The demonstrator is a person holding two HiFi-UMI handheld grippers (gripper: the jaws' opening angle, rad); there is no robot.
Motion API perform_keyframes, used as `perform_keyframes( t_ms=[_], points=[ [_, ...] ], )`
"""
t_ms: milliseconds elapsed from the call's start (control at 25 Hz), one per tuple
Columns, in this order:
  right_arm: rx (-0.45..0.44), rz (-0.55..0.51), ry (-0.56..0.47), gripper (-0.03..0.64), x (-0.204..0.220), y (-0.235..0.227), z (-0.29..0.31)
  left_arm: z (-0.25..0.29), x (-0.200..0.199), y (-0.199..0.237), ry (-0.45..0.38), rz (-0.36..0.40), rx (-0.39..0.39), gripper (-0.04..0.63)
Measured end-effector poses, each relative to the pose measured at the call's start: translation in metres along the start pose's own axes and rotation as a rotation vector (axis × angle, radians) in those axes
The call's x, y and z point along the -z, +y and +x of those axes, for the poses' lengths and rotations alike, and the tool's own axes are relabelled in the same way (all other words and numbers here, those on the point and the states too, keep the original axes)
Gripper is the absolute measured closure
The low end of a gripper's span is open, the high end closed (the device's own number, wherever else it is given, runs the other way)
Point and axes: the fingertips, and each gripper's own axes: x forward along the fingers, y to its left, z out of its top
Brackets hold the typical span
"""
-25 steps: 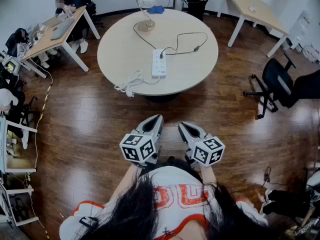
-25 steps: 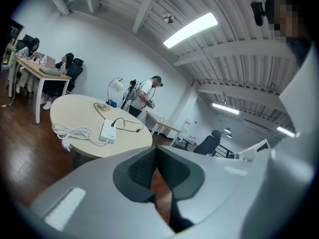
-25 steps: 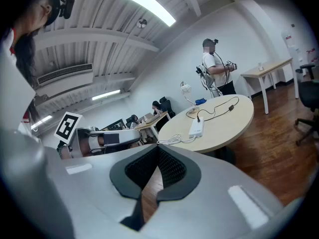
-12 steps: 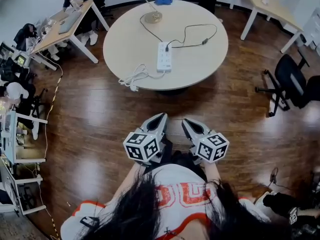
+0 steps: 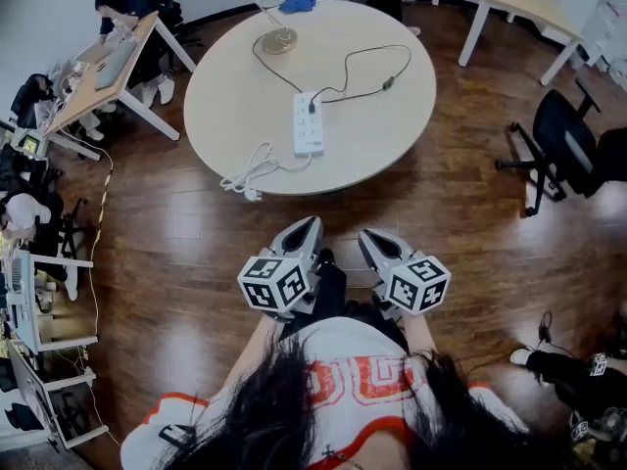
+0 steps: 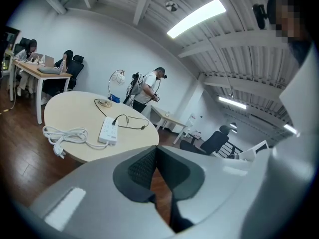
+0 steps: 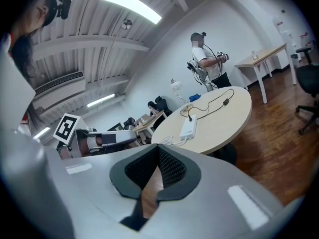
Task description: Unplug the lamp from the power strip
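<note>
Table, one lamp, one power strip, left gripper and right gripper clenched empty.

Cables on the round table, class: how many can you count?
2. A thin black cable loops beyond the white power strip; a coiled white cable lies at the near-left edge.

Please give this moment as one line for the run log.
stage: plug not yet pulled | left gripper: shut, empty | right gripper: shut, empty | lamp plug: in power strip | lamp: upright on round table

Round table: lamp, power strip
</note>
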Motion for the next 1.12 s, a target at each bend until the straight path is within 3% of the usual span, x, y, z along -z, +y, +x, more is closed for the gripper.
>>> perform_keyframes(
  t_ms=[600,840,1120],
  points=[
    [0.066,-0.022,-0.032,0.617,-0.085,-0.038,0.099,0.083,-0.088,0.08,-0.031,-0.02,0.043,0.595],
    [0.093,-0.035,-0.034,0.615,-0.11,-0.055,0.125,0.103,-0.115,0.115,-0.081,-0.047,-0.011,0.595],
    [0.073,-0.041,0.031,0.617,-0.126,-0.082,0.144,0.12,-0.117,0.137,-0.074,-0.082,-0.097,0.595]
  ],
)
